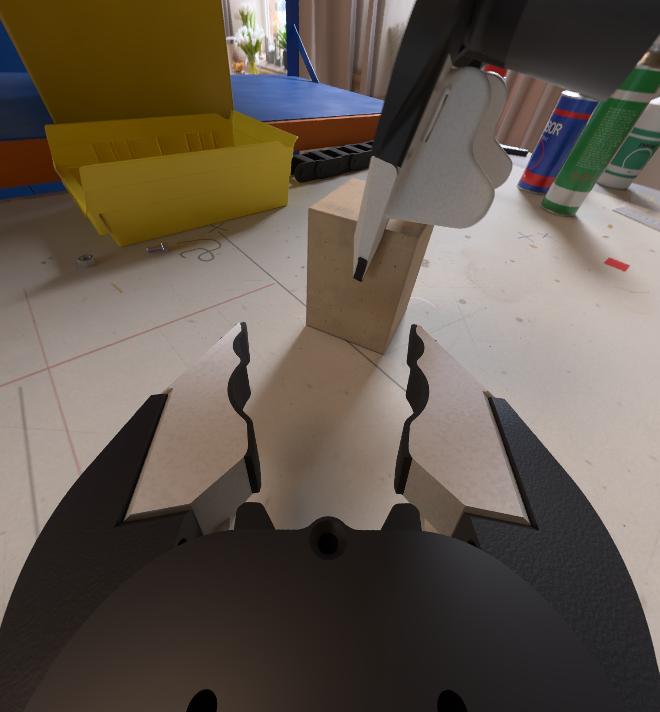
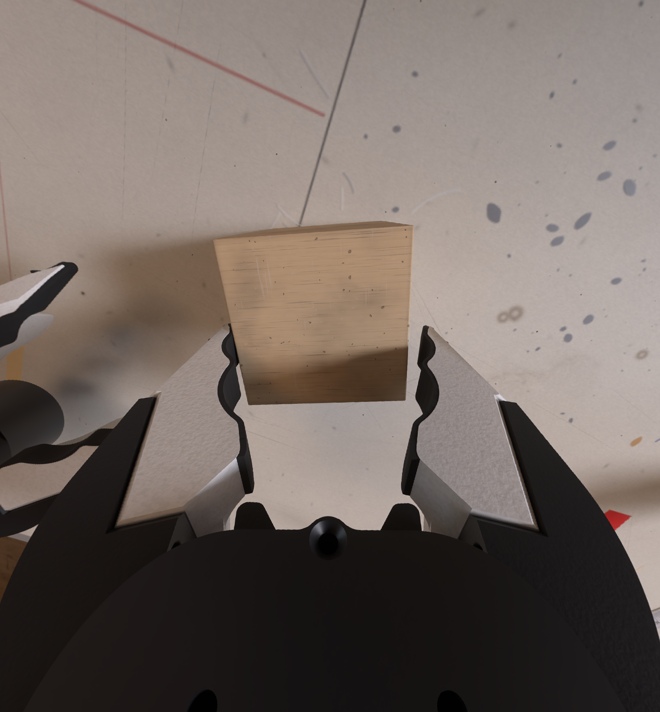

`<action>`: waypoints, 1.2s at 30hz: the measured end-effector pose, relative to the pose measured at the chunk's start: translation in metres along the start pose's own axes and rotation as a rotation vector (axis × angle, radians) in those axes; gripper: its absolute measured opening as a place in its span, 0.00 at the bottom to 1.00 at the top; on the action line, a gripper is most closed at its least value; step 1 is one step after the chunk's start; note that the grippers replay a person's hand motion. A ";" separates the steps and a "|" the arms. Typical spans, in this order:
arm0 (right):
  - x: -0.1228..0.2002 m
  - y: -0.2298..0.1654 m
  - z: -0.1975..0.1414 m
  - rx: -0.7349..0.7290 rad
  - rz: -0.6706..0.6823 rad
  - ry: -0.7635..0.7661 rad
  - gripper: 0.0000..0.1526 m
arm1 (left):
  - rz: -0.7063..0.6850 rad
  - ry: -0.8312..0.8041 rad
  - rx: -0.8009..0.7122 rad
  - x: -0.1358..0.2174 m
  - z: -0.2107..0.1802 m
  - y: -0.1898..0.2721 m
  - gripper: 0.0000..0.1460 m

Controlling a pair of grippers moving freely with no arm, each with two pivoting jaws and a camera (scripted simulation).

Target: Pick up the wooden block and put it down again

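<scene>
The wooden block (image 1: 343,296) stands upright on the marked table, a short way ahead of my left gripper (image 1: 328,327), which is open, empty and low over the table. My right gripper (image 2: 327,327) comes down from above and straddles the block (image 2: 316,308), jaws open. Its left finger (image 2: 205,385) is at the block's side edge, and a small gap shows at the right finger (image 2: 459,393). In the left wrist view one right-gripper finger (image 1: 374,215) lies across the block's near face; the other is hidden behind the block. The left gripper (image 2: 20,300) shows at the left edge of the right wrist view.
An open yellow bin (image 1: 174,185) stands at the back left, with a bolt (image 1: 158,247) and a nut (image 1: 86,261) in front of it. A black chain (image 1: 332,160) lies behind the block. Spray cans (image 1: 552,142) and a white bottle (image 1: 644,142) stand at the back right, by a ruler (image 1: 652,223).
</scene>
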State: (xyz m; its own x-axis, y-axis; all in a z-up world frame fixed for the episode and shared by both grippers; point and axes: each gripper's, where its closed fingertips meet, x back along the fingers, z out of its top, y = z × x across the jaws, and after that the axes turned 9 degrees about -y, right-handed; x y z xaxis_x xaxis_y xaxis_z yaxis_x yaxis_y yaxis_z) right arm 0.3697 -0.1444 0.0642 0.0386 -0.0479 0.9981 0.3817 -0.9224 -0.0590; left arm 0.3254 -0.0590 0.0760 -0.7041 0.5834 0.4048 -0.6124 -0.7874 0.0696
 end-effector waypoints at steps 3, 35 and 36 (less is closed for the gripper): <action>0.000 0.000 -0.001 -0.003 0.005 -0.017 0.62 | 0.025 0.006 -0.050 -0.002 0.000 0.003 0.57; -0.001 -0.001 0.000 -0.013 -0.015 -0.006 0.66 | 0.005 -0.056 0.005 -0.009 -0.013 -0.003 0.56; -0.001 -0.001 0.000 -0.012 -0.015 -0.003 0.66 | 0.006 -0.061 0.000 -0.010 -0.014 -0.002 0.56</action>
State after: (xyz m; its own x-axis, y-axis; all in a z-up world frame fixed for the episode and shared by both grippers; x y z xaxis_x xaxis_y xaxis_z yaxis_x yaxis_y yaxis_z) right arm 0.3690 -0.1440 0.0630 0.0358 -0.0326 0.9988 0.3708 -0.9277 -0.0435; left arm 0.3286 -0.0603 0.0591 -0.6847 0.5651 0.4603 -0.6082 -0.7910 0.0665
